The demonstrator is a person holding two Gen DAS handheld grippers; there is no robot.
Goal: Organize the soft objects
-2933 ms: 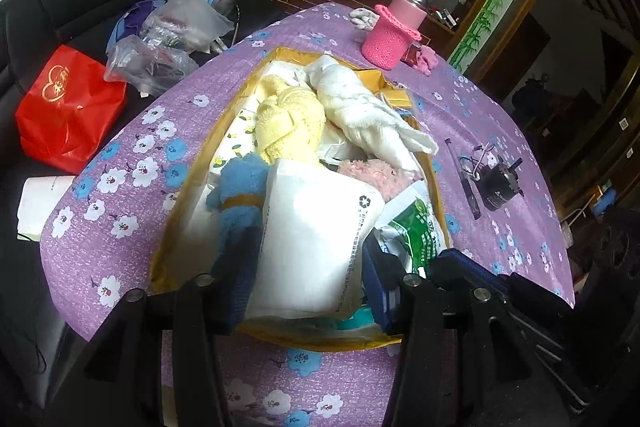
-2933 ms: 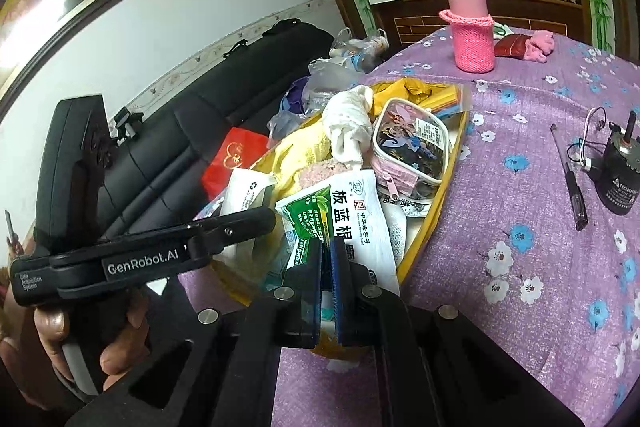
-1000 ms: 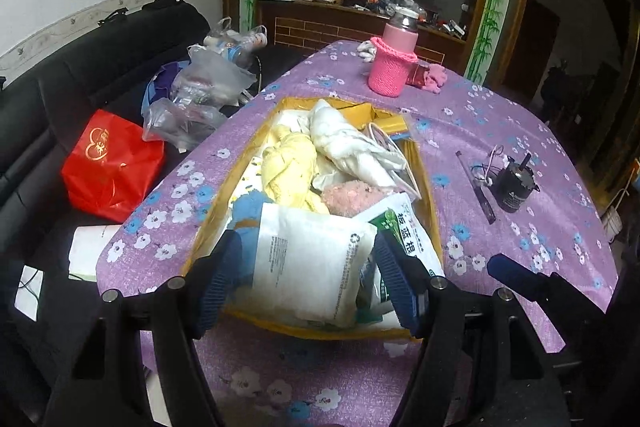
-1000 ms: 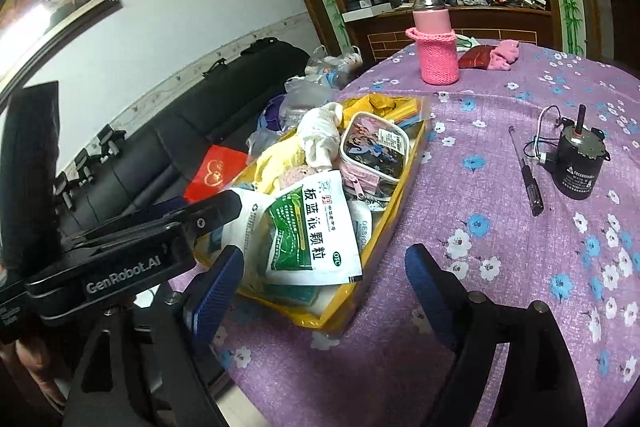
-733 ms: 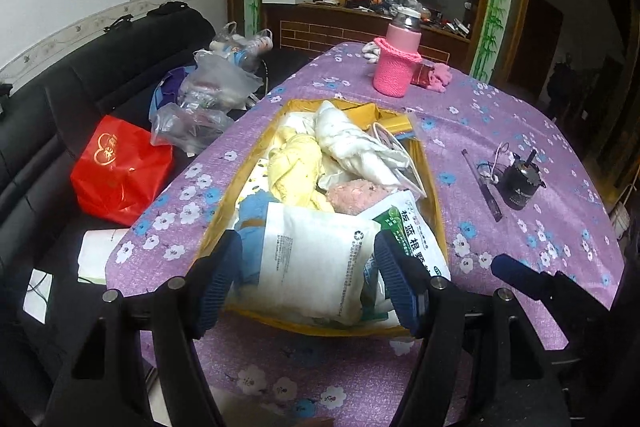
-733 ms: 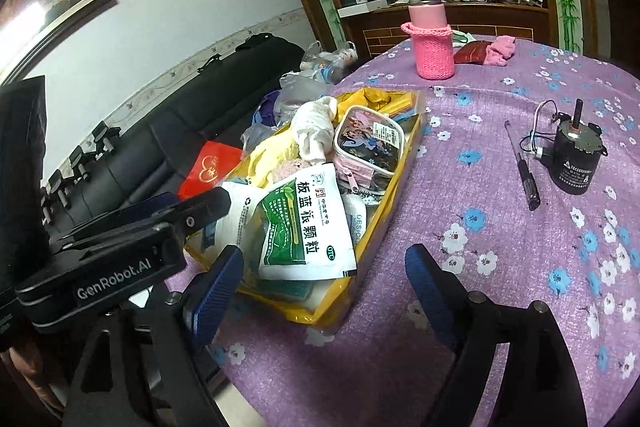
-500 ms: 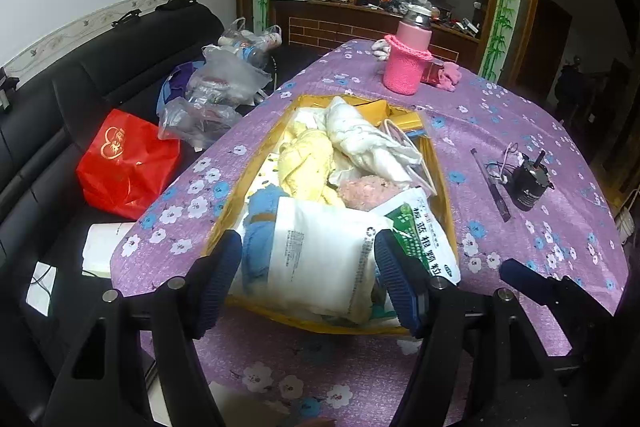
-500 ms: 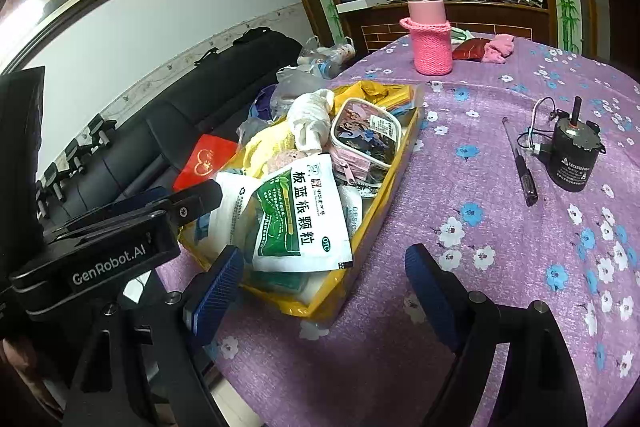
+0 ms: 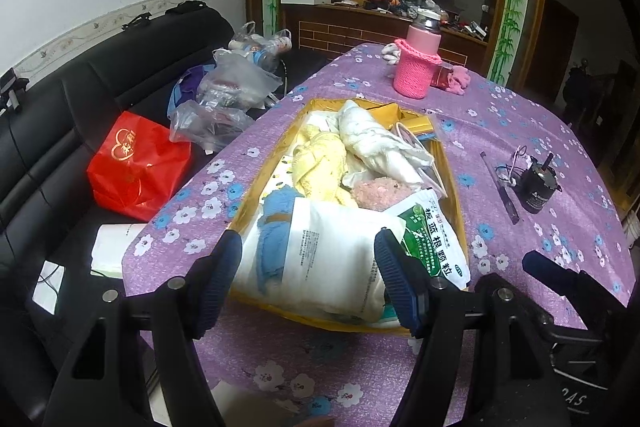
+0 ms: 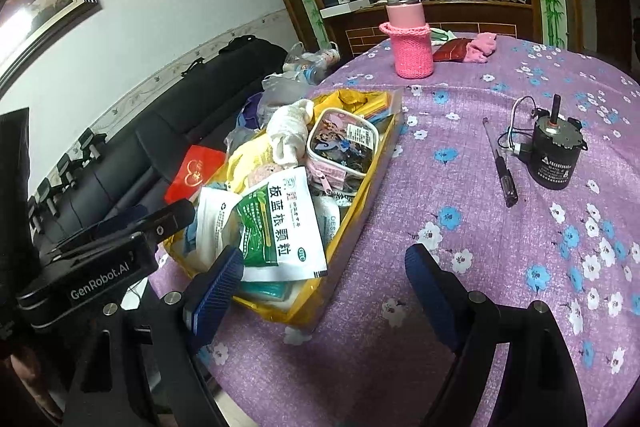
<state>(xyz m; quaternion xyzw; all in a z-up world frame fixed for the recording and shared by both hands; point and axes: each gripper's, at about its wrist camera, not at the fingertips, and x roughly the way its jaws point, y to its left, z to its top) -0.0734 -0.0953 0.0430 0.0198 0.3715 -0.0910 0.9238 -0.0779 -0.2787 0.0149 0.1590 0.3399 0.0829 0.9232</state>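
A few seconds ago my right gripper (image 10: 324, 279) was pressed together at the green-and-white packet (image 10: 280, 223), and my left gripper (image 9: 308, 277) was close on the white bag (image 9: 332, 247). Since then both have drawn back from the yellow tray (image 9: 452, 179) and both stand wide apart, with nothing pinched between the fingers. Over the last second they have kept the same spread.

The soft things all lie in the yellow tray, which stands on the table with the purple flowered cloth (image 9: 532, 131). At the near end the white bag lies on top, and the green-and-white packet leans beside it, on the right in the left wrist view. A blue knitted piece (image 9: 276, 227) shows at the left of the white bag. Behind them I see a pale yellow cloth (image 9: 320, 163), a small pink fluffy piece (image 9: 380, 189) and a rolled white cloth (image 9: 380, 143). A clear pouch with a pink zipper (image 10: 344, 151) stands against the right wall of the tray.

My left fingers frame the near end of the tray from above and touch nothing. My right fingers hang over the bare cloth just right of the tray's near corner.

Well apart on the cloth lie a pen (image 10: 500, 163) and a small black motor (image 10: 556, 155), near each other. A bottle in a pink knitted sleeve (image 10: 410, 39) stands at the far side of the table.
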